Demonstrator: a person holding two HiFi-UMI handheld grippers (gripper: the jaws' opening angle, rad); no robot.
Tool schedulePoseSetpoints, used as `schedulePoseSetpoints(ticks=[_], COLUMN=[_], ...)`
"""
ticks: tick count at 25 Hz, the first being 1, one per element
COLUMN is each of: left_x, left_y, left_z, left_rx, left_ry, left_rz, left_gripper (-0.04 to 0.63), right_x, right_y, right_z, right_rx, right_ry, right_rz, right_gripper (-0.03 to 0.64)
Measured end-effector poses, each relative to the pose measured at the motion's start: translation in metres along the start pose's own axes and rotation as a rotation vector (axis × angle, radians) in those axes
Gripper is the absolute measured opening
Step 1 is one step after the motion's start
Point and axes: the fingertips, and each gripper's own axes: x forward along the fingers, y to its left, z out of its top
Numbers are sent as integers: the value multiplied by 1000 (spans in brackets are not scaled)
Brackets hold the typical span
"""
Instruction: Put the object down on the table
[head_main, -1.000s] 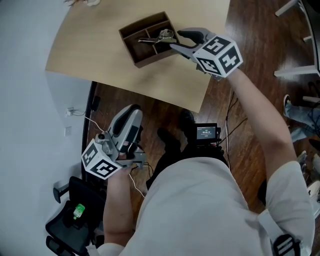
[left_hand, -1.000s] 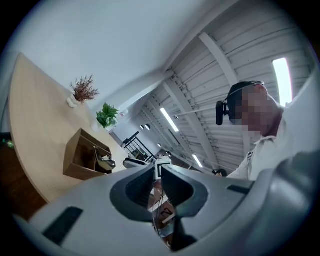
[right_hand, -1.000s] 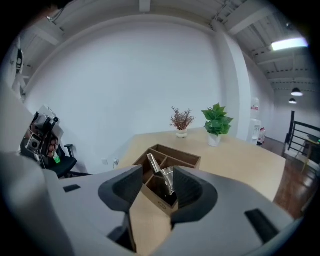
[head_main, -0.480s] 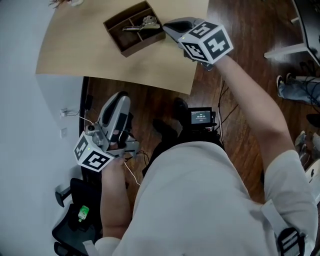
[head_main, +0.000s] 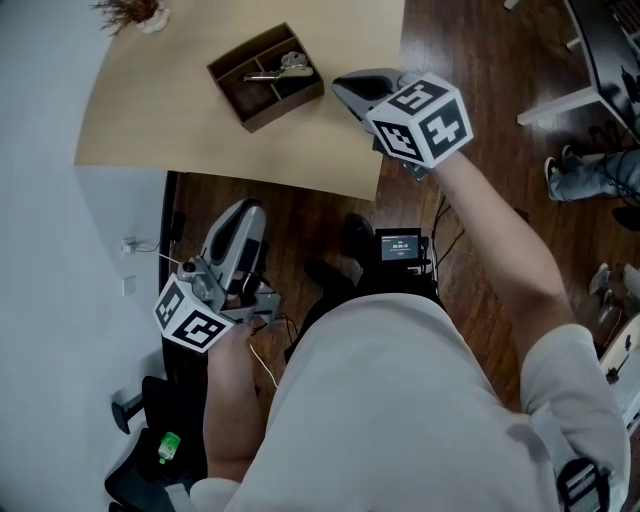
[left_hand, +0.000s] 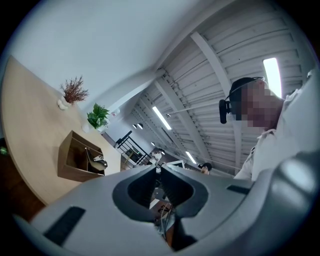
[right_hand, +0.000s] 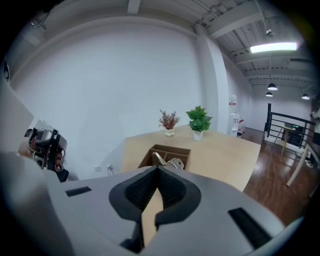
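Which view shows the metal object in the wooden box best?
The head view: it looks down into the wooden box, so the metal object shows whole. The left gripper view shows it small and from the side; in the right gripper view the right gripper partly hides it.

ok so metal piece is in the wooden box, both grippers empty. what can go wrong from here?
1. The metal piece seems propped across a divider in the wooden box, poking above the rim; it may slip or tip. It also lies in the box, not on the bare table.
2. The right gripper, tongs shut, hangs at the table edge pointing toward the box; a forward swing could knock it.
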Motion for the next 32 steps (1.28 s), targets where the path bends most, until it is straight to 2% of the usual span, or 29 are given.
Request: schedulePoseSetpoints(ticks=[9,14,32], left_x=[2,5,1], left_y=[-7,-9,-36], left_z=[0,-4,-7], left_rx=[16,34,62], left_ry=[20,57,110], left_rz=[-24,-20,-81], left_gripper=[20,20,20], right_x=[-38,-55,-105], right_y=[22,32,62], right_z=[-4,-4,-6], right_rx=[80,117,161], right_ry=[-31,-49,-94], right_rz=[-1,-7,-53], right_gripper=[3,3,3])
